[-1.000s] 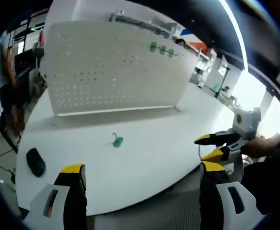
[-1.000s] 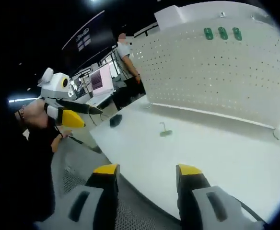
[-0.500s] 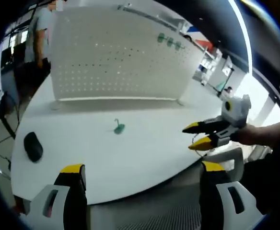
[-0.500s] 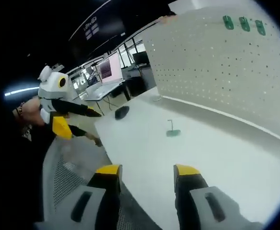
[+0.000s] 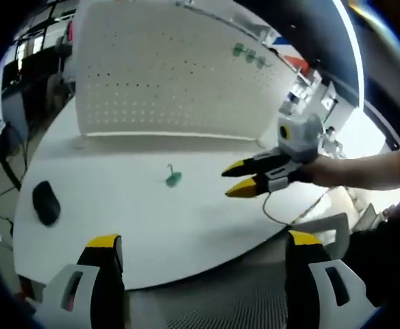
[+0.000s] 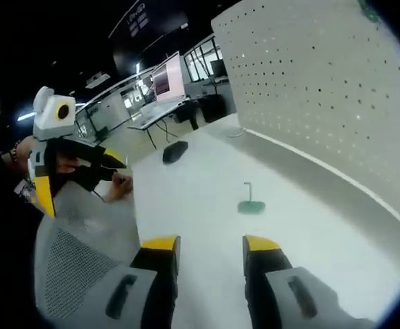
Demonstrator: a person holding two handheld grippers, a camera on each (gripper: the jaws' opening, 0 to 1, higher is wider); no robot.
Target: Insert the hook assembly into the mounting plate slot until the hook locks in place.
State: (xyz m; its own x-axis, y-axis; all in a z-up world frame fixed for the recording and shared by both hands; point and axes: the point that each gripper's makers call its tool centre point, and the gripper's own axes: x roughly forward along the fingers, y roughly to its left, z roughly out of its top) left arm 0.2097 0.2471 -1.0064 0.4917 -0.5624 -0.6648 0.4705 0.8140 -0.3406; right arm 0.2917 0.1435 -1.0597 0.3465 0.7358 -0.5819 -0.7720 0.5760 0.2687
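A small green hook [image 5: 173,179] on a round base lies on the white table [image 5: 118,233], in front of the upright white pegboard [image 5: 172,75]. Three green hooks [image 5: 249,55] hang high on that board. My right gripper [image 5: 231,181] reaches in from the right over the table, open and empty, a short way right of the loose hook. In the right gripper view the hook [image 6: 251,204] stands just beyond my open right gripper [image 6: 210,244], with the pegboard [image 6: 323,82] behind. My left gripper [image 5: 203,241] is wide open at the table's near edge, and the left gripper [image 6: 80,179] is held off the table's left side.
A black mouse [image 5: 46,203] lies at the table's left; the mouse [image 6: 175,151] sits far off in the right gripper view. A thin cable [image 5: 282,216] trails near the right edge. A grey mesh chair [image 6: 70,267] is below the table edge. Desks and a monitor [image 6: 167,72] stand behind.
My right gripper has moved forward over the table toward the loose hook, which now looks closer between its jaws. The left gripper stays at the near edge; its view shifted slightly.
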